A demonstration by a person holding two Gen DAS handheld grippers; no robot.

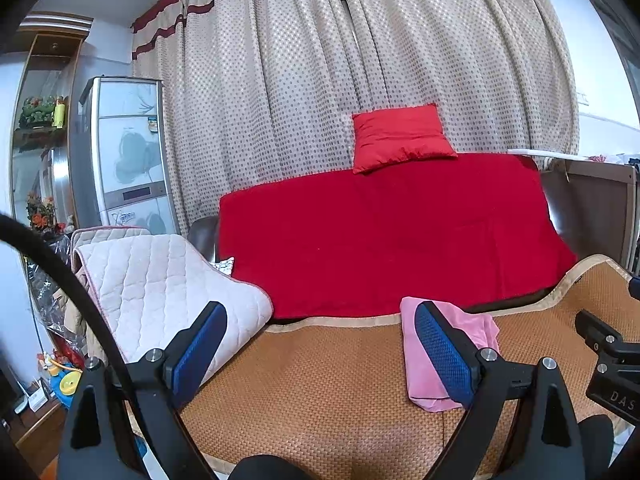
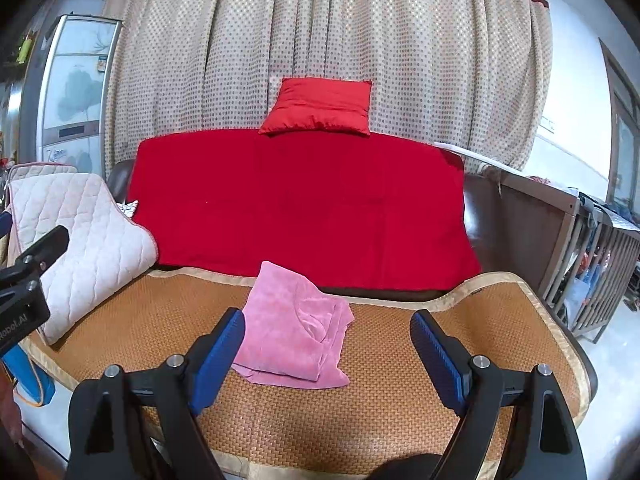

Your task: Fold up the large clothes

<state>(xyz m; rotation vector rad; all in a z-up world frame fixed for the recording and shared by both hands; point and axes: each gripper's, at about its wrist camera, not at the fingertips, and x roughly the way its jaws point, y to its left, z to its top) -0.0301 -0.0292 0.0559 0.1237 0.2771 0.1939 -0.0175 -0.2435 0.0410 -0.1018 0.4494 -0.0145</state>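
The left gripper [image 1: 320, 352] stands with its jaws spread wide and nothing between them, hovering above the woven mat [image 1: 320, 392]. The right gripper [image 2: 328, 354] is likewise wide open and holds nothing; its blue pads [image 2: 218, 354] show bare.

The pink garment [image 2: 294, 326] lies folded into a compact bundle on the woven mat [image 2: 400, 420]. In the right wrist view it sits at about 12 o'clock from the gripper, just ahead of the left finger, whose tip overlaps its near edge in the picture; contact cannot be told. In the left wrist view the pink garment [image 1: 432, 360] lies at roughly 2 o'clock, partly hidden behind the right finger.

Beyond the mat, at 12 o'clock, a red blanket [image 2: 300, 200] covers the sofa back, with a red cushion [image 2: 320, 106] resting on its top edge against the dotted curtain [image 2: 320, 20]. A quilted cream pad [image 2: 80, 232] drapes over the sofa arm at 10 o'clock. A tall cabinet [image 1: 124, 152] with glass doors stands at 10 o'clock in the left wrist view.
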